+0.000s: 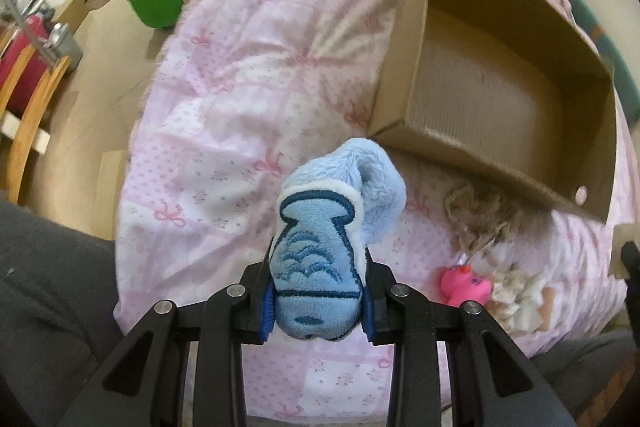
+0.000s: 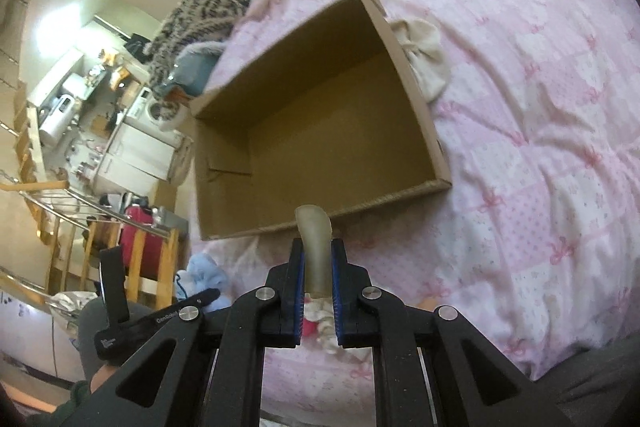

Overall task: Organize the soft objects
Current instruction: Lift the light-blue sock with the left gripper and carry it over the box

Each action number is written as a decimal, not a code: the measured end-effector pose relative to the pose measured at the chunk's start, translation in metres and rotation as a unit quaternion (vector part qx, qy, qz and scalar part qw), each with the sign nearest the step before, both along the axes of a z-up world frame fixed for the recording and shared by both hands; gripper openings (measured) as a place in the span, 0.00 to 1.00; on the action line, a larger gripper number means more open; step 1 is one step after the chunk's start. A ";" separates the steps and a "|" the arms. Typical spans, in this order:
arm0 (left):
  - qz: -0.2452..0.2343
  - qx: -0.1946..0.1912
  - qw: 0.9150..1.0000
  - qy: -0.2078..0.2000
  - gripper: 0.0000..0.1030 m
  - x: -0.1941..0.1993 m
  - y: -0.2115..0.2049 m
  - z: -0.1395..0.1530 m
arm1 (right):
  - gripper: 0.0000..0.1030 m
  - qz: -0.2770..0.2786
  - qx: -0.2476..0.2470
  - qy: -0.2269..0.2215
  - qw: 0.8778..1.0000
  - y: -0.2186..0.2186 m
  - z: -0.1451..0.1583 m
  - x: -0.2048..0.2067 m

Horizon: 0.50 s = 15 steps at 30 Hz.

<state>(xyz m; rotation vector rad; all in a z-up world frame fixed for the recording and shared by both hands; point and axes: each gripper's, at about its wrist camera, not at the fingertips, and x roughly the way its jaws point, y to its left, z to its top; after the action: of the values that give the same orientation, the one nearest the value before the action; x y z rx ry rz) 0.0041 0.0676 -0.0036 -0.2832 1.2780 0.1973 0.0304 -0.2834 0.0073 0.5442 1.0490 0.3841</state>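
The blue plush toy (image 1: 316,279) is fuzzy pile cloth with stitched darker embroidery. The cardboard box (image 1: 404,67) is matt brown, its cut edges showing corrugation. The quilt (image 1: 240,99) is soft printed cotton, puckered. The pink duck (image 1: 464,283) looks smooth and glossy, like rubber. The 2 grippers are matt black plastic with shiny metal pins.

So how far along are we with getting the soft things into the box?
Nothing looks done yet: the cardboard box appears empty. In hand: the left gripper is shut on a blue plush toy, and the right gripper is shut on a pale soft piece. Left on the pink quilt: a pink duck, a tan fuzzy item and a cream bow.
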 end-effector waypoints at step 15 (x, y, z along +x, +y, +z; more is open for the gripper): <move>-0.049 0.051 0.991 -0.112 0.29 0.046 -0.040 0.068 | 0.13 0.034 -0.024 -0.066 0.997 0.034 0.042 0.025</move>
<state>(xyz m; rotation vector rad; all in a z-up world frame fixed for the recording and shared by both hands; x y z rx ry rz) 0.0498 0.0271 0.0646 -0.1486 1.0533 0.1420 0.0549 -0.2494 0.0496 0.4363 0.9489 0.4474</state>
